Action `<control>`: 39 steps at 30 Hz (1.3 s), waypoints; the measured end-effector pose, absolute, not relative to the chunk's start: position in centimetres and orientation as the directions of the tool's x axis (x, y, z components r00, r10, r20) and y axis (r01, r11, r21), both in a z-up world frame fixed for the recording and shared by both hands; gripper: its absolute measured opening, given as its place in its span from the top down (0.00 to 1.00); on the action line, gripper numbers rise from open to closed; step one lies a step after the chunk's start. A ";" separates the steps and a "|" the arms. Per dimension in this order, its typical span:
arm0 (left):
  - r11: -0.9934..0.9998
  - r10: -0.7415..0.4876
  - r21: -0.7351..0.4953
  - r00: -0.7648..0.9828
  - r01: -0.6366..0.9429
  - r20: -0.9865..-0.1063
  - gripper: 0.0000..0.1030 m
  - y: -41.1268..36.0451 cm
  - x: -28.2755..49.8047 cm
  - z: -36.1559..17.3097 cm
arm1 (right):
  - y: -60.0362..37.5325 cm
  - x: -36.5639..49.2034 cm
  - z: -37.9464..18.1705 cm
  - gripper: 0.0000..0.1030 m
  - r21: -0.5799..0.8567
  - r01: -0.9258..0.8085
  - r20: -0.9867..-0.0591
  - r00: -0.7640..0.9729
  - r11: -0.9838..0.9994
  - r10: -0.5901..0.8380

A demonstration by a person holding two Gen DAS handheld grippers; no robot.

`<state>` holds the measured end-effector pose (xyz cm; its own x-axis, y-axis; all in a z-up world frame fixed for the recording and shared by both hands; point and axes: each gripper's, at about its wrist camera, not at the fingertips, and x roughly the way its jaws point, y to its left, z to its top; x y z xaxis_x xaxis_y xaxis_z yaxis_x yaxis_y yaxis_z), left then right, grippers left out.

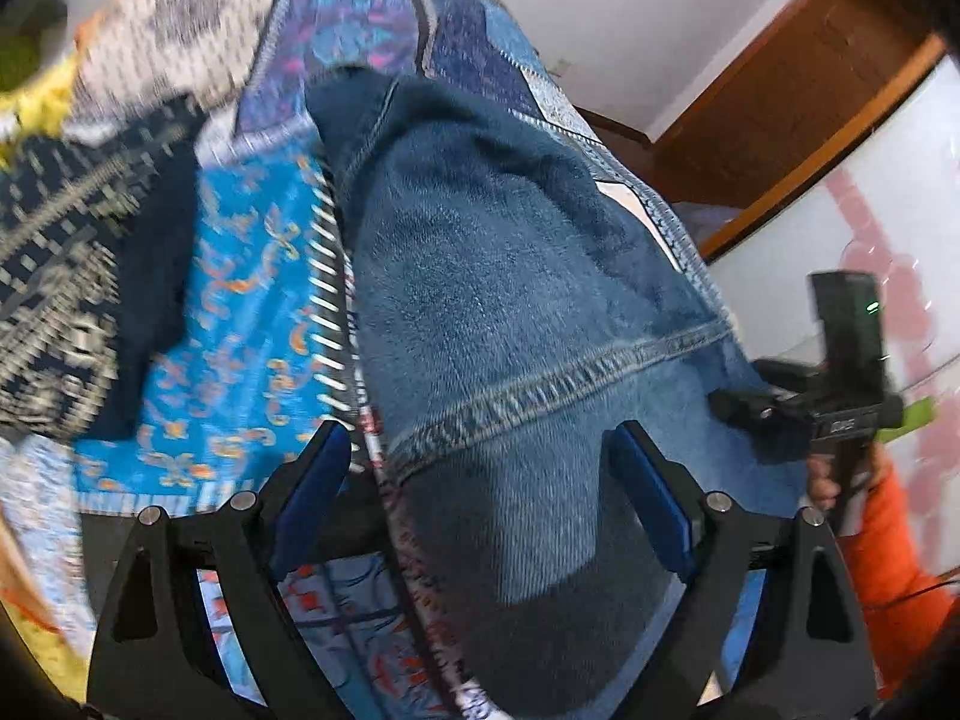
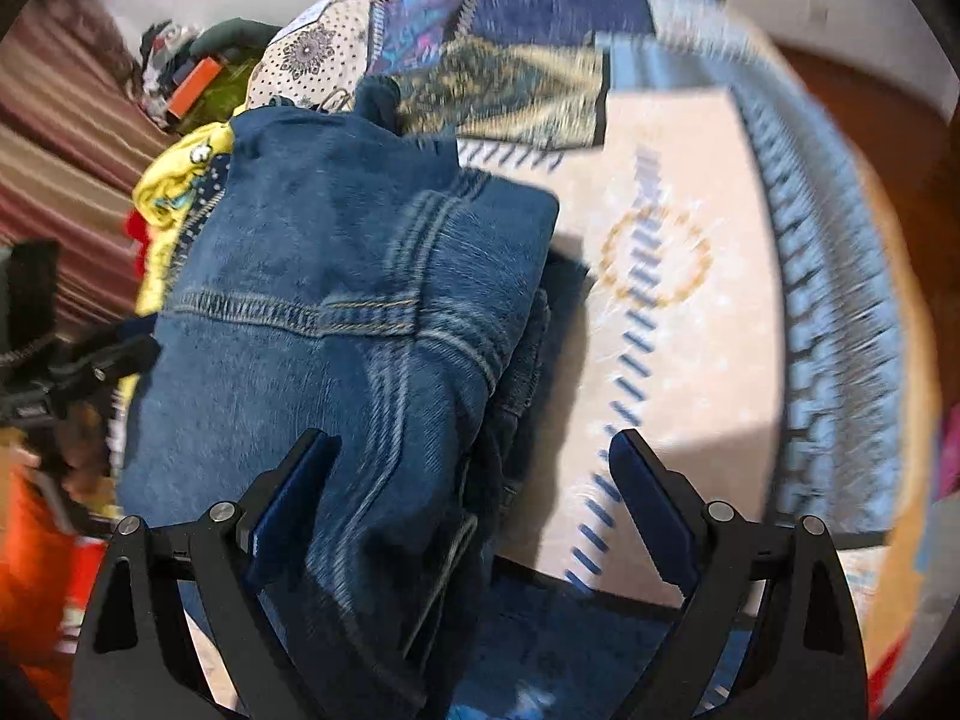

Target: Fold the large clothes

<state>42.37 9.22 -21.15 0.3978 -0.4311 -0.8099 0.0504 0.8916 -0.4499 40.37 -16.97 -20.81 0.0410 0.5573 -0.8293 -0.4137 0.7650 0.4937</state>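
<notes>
Both grippers point(image 1: 480, 468) point(image 2: 474, 480) wide apart w/ nothing clamped, over folded jeans point(image 1: 528, 276), patchwork quilt point(image 1: 252, 276)

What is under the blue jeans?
The jeans lie on a patchwork bedspread of blue and cream patches. A yellow cloth peeks out at one edge. Whatever lies directly beneath the denim is covered.

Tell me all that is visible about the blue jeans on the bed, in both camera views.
The jeans are blue denim, with paler double-stitched seams and a stitched hem or band running across them. They lie folded into a thick bundle, with layers showing at the right edge in the right wrist view. They rest on a patchwork bedcover of blue and beige patterned pieces, and a yellow cloth lies against their far left side. Both grippers hang open just above them; neither grips the cloth.
</notes>
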 end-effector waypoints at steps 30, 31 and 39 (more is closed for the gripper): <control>0.790 -0.581 -0.609 0.405 0.073 -0.706 0.46 8.7 45.3 -20.9 | -13.7 40.9 -19.1 0.58 0.599 -0.370 -0.774 -0.040 0.711 0.632; 0.796 -0.575 -0.599 0.419 0.088 -0.703 0.48 8.6 44.9 -20.1 | -13.4 40.6 -18.5 0.59 0.585 -0.373 -0.783 -0.029 0.720 0.622; 0.860 -0.486 -0.473 0.591 0.192 -0.643 0.52 12.0 40.3 -10.8 | -7.8 37.9 -11.4 0.66 0.514 -0.489 -0.764 0.113 0.705 0.635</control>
<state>40.29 12.00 -10.75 0.5914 -0.4862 -0.6433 0.1923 0.8598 -0.4730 37.85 -7.83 -11.40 0.1130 0.6351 -0.7641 -0.4890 0.7050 0.5136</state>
